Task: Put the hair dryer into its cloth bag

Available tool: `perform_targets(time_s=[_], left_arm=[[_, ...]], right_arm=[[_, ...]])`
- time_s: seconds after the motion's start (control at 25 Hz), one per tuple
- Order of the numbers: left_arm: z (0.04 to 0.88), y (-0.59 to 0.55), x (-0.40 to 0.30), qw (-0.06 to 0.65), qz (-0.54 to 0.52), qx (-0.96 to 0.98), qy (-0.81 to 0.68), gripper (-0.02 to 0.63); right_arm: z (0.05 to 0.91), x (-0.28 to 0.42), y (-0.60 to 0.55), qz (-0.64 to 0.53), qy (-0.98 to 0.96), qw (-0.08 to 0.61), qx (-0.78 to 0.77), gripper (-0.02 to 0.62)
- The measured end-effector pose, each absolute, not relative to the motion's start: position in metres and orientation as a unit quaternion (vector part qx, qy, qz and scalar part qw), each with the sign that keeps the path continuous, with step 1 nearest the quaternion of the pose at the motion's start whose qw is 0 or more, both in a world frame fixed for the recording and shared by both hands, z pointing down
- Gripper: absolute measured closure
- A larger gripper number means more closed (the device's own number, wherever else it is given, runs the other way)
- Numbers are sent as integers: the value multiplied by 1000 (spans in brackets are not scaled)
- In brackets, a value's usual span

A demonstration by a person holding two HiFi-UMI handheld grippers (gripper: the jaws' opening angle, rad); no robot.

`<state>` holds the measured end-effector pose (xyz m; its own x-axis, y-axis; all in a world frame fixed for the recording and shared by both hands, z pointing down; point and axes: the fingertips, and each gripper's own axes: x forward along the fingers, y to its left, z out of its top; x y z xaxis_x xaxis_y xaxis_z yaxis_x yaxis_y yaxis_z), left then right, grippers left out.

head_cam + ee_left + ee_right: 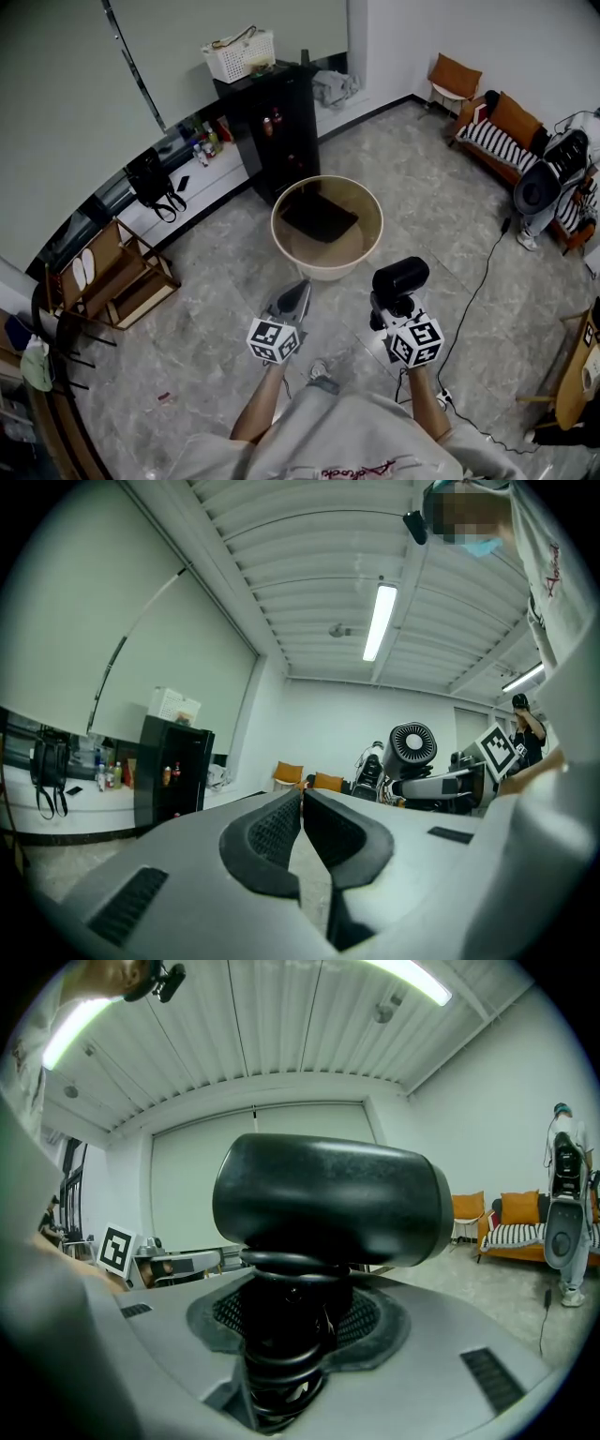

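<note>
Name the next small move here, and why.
Probably bring both grippers forward to the round table: the right gripper grips the hair dryer, while the dark cloth bag lies there, ahead of the shut, empty left gripper.

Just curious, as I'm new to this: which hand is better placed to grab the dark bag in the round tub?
Left. The left tool is shut and empty, so free; the right tool grips the hair dryer. The bag lies ahead of both.

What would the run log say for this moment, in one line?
left gripper: shut, empty | right gripper: shut on hair dryer handle | cloth bag: lying in round tub, dryer not yet inside
</note>
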<state>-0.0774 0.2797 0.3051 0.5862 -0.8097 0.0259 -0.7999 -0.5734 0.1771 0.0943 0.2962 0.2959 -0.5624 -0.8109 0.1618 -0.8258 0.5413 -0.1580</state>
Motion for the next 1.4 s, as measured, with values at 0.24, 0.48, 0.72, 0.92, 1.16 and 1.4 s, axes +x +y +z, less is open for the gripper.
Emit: perform_targets(time_s=[0.24,0.48,0.72,0.92,1.16,1.4], left_arm=[[308,234,-109,87,-32,886,-454,574],[310,199,-131,88,-33,891,-444,574],[319,175,-136,94,-29,898,-430,574],[326,166,-126,100,-23,904,-415,574],[336,147,-115,104,-14,907,-408,574],[340,103,-109,102,-9,903,-418,574]], right_arm=[[296,67,252,106,-875,38,471,388],[295,48,216,104,-868,34,485,388],[300,41,197,104,-862,38,495,388],[311,49,194,115,-854,43,505,388],[322,60,171,122,-851,42,509,388],[328,67,122,126,-855,37,502,388]])
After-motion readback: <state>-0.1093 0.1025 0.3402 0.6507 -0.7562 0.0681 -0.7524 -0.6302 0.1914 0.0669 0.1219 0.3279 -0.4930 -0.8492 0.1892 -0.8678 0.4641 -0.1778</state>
